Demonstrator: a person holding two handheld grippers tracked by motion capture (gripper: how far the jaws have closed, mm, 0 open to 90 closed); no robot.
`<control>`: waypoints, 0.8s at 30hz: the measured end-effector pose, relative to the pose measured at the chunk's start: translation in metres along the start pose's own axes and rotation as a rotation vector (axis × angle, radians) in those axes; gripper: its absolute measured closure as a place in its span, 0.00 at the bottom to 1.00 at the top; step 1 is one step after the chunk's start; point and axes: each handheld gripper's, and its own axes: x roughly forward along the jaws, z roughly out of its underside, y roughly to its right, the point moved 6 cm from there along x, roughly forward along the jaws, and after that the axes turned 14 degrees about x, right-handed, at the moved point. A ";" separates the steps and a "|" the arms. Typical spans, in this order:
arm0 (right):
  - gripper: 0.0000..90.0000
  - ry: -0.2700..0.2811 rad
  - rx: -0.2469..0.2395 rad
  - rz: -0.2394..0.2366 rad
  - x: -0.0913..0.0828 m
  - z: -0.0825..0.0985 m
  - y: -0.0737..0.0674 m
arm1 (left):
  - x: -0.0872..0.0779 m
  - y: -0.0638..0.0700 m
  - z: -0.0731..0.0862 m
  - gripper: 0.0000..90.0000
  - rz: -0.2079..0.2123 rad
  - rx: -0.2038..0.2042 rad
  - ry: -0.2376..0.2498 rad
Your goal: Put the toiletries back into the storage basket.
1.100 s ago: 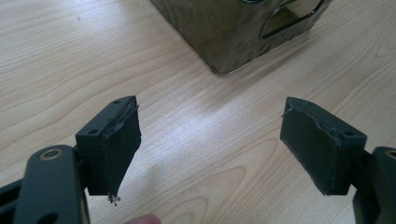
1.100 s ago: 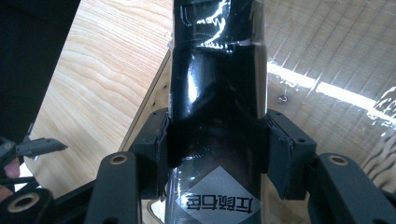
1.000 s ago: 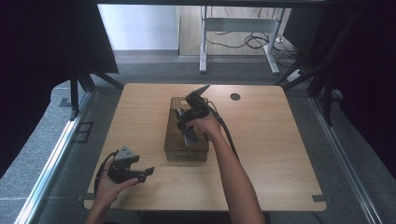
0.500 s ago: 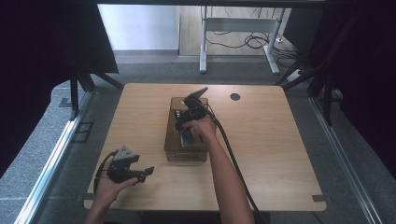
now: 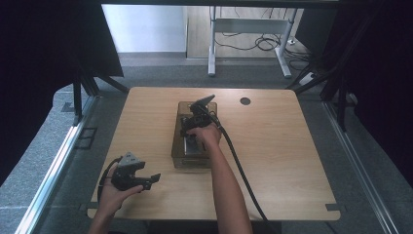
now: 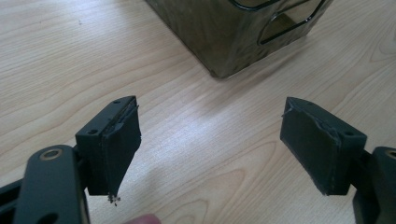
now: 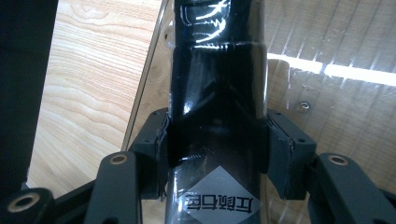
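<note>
Wooden table (image 5: 292, 161), light grain, with a dark round hole (image 5: 245, 101) near its far edge. At the middle, a smoky transparent bin (image 5: 179, 146), long side running away from the person. Right gripper (image 5: 191, 127) reaching down into that bin from above, right hand (image 5: 207, 134) wrapped around its body, black cable (image 5: 243, 175) trailing back along the forearm toward the near edge. In the right gripper view, right gripper (image 7: 215, 149) pinching a glossy black packet (image 7: 217, 93) between both pads, 1 pad pressed on each side; a grey diamond label (image 7: 219, 196) with printed characters on the packet's near end, bin wall and table grain visible behind.

Left gripper (image 5: 152, 179) low near the table's front left corner, held in the left hand (image 5: 114, 192), well apart from the bin. In the left gripper view, left gripper (image 6: 210, 144) spread wide, 2 pads far apart with bare wood between, a corner of the bin (image 6: 233, 37) just ahead.
</note>
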 end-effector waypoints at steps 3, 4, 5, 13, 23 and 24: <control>0.52 0.000 0.014 0.004 0.004 0.000 0.000 | 0.000 -0.001 0.000 0.23 0.000 0.000 0.002; 0.52 0.001 0.020 0.005 0.005 0.000 0.001 | 0.000 -0.001 0.000 0.23 0.000 0.000 0.001; 0.52 0.002 0.025 0.011 0.006 0.000 0.001 | 0.000 -0.001 0.000 0.23 -0.001 0.000 0.001; 0.52 0.022 0.075 0.025 0.019 0.001 0.005 | 0.000 -0.001 -0.001 0.23 0.005 0.005 0.002; 0.52 0.009 0.108 0.029 0.031 0.004 0.006 | 0.001 -0.001 -0.001 0.23 0.011 0.011 0.002; 0.52 0.011 0.112 0.030 0.032 0.004 0.006 | 0.001 -0.001 -0.001 0.23 0.010 0.011 0.001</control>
